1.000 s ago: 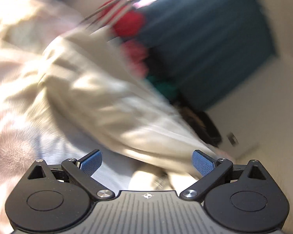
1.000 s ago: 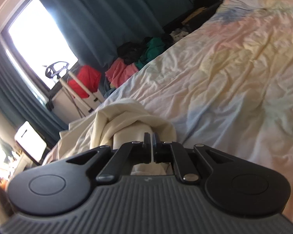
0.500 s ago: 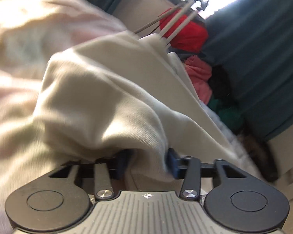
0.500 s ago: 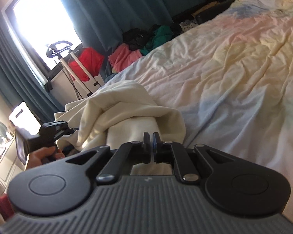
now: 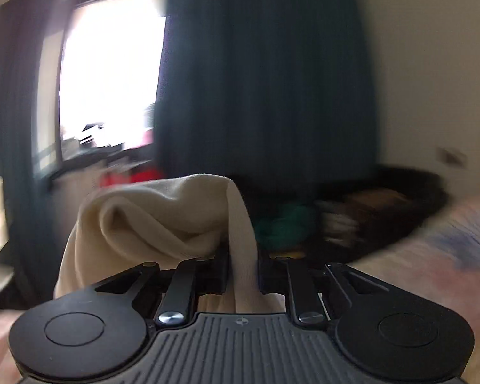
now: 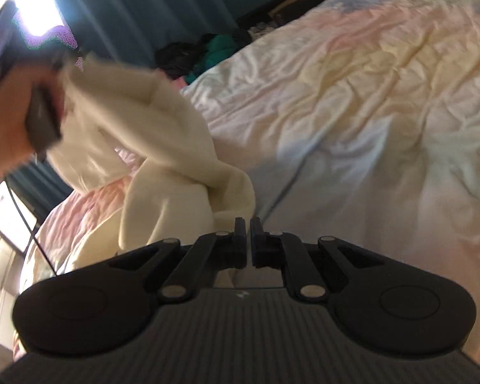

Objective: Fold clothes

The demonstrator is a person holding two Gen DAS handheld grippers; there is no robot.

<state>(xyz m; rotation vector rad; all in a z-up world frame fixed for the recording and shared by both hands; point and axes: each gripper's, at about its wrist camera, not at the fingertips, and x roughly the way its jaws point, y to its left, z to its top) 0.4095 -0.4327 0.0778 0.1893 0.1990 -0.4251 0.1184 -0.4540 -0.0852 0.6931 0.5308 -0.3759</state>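
While we hold the cream top [image 5: 163, 220] up over the bed [image 6: 368, 102], this is what we see.
Left gripper [image 5: 242, 268]: squeezed tight on a strip of the top.
Right gripper [image 6: 248, 240]: jaws nearly together at the top's edge; we cannot tell if it holds cloth.
Cream top: hanging just above the bed.
Curtain [image 5: 265, 73]: dark, behind the bed.

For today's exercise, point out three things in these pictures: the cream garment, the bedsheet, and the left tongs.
cream garment [image 5: 150, 224], left wrist view, on the bunched fold above the tongs.
bedsheet [image 6: 368, 102], right wrist view, on a bare wrinkled patch.
left tongs [image 5: 242, 267], left wrist view, midway between the fingertips, shut on fabric.
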